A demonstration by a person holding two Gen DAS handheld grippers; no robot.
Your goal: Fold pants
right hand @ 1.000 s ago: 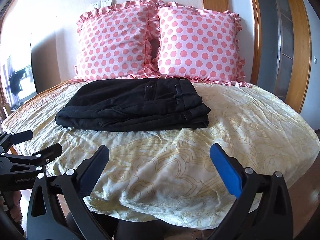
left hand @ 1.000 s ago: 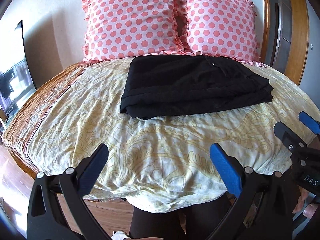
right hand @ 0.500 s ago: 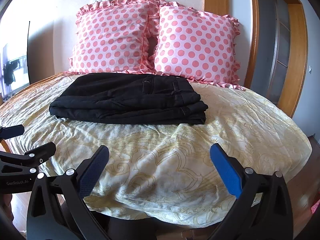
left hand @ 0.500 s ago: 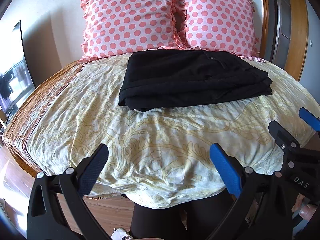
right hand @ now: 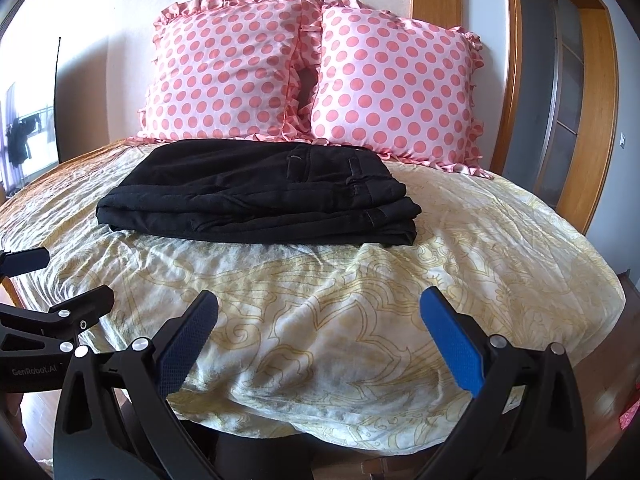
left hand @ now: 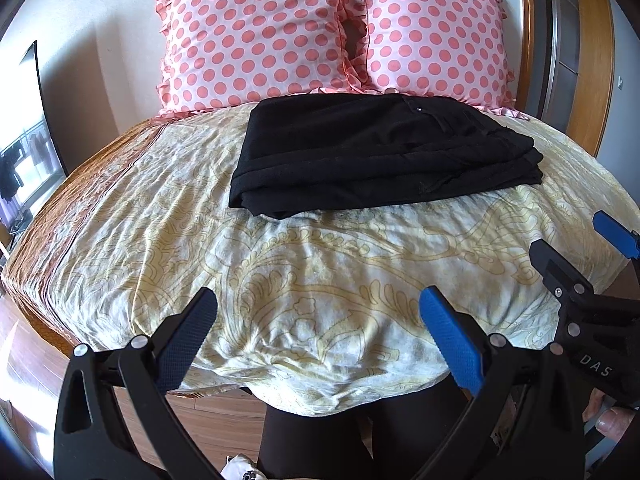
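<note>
Black pants (left hand: 380,152) lie folded in a flat stack on the bed, just in front of the pillows; they also show in the right wrist view (right hand: 260,192). My left gripper (left hand: 318,330) is open and empty, held back over the bed's near edge, well short of the pants. My right gripper (right hand: 320,330) is open and empty too, over the near edge. Each gripper shows at the side of the other's view: the right gripper (left hand: 576,256) and the left gripper (right hand: 60,280).
The bed has a wrinkled yellow-patterned cover (left hand: 320,280). Two pink polka-dot pillows (right hand: 224,68) (right hand: 396,84) lean against the wall. A wooden door frame (right hand: 596,120) stands at the right. The person's dark legs (left hand: 332,440) stand at the bed's foot. Wooden floor (left hand: 24,360) lies at the left.
Both grippers have pulled back and tilted slightly, so the pants and pillows sit a little higher and farther in view. The pants have not moved. Both grippers stay open.
</note>
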